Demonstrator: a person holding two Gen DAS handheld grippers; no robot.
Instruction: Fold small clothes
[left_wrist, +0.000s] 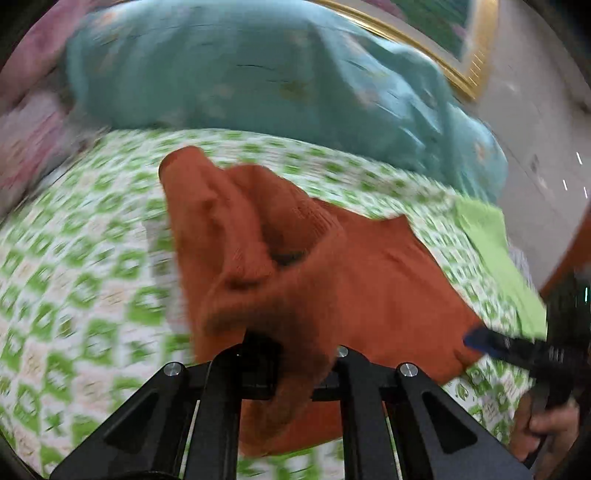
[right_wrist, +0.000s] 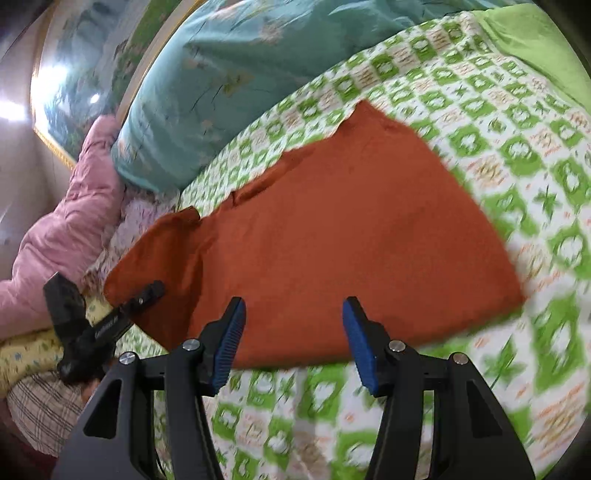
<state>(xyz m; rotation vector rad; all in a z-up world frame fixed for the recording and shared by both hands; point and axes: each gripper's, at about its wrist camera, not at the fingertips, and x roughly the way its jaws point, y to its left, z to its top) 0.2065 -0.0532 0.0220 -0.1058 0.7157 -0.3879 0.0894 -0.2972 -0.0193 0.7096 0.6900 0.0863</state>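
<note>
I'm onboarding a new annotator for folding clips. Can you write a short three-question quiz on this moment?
1. True or false: the left gripper is shut on the rust-orange knit garment.
2. How do the right gripper's jaws stand? A) open, empty B) shut on cloth C) out of view
3. Fill in: the garment lies on a green-and-white patterned ____.

Key: 1 true, cloth bunches between its fingers. 2 A, blue pads apart above the garment's near edge. 3 bedspread, with a teal floral pillow behind.

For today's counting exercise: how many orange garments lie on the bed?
1: the orange garment is spread on the green-patterned bedspread, one end clamped in the left tongs. Others may be hidden.
</note>
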